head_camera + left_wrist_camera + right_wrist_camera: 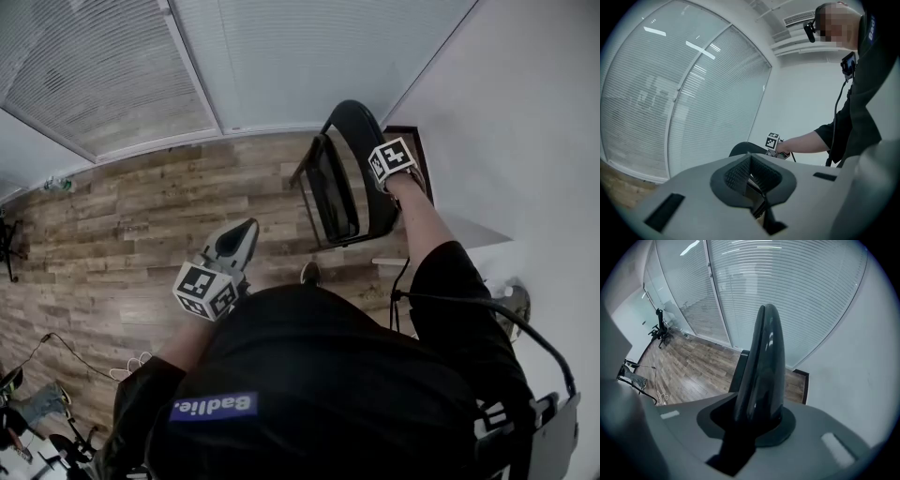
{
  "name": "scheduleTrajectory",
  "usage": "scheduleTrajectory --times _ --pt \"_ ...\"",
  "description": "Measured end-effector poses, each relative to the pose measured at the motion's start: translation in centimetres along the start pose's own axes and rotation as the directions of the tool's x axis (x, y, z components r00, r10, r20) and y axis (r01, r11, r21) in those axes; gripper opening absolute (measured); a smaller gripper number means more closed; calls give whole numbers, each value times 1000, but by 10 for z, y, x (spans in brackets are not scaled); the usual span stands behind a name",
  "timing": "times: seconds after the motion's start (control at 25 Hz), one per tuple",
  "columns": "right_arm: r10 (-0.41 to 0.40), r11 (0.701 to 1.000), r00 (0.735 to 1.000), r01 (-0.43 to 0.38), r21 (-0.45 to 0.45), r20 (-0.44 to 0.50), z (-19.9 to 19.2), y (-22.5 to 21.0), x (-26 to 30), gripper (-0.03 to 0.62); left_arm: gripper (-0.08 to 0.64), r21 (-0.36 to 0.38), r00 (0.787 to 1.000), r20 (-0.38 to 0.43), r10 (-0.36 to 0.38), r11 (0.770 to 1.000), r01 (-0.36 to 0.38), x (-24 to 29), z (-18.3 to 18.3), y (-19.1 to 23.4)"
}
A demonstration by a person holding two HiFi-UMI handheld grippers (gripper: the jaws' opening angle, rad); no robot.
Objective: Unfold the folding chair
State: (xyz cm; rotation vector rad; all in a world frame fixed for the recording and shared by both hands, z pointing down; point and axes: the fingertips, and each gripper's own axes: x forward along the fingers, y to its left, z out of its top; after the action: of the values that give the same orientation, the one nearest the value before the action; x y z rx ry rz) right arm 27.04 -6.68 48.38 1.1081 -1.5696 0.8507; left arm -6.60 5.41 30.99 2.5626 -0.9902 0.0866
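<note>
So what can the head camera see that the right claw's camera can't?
Only the head view shows the left claw, held up in the air, and the person's black shirt. Only the right gripper view shows up close how the right claw pinches the top edge of the folding chair. Both show that chair, the wooden floor and the window blinds.

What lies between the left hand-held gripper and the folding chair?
Only bare wooden floor, as the head view shows. The left hand-held gripper is shut on nothing and stands apart from the folding chair.
</note>
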Motion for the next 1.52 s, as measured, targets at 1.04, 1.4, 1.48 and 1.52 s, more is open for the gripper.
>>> scheduleTrajectory --times 1.04,1.4,1.48,1.52 --pt "75 997 997 -75 18 23 -4 -19 -2 84 6 -113 994 -111 -19 994 7 129 -34 -45" --pt "69 997 997 -70 20 17 -1 -17 4 83 6 -232 977 -159 -146 967 107 158 -71 -23" --pt "68 997 998 -69 21 16 -1 -16 6 83 8 -254 970 -176 -168 960 121 164 -82 -16" --pt "67 998 998 -67 21 16 0 -16 6 83 8 -263 966 -184 -179 956 127 168 -88 -13"
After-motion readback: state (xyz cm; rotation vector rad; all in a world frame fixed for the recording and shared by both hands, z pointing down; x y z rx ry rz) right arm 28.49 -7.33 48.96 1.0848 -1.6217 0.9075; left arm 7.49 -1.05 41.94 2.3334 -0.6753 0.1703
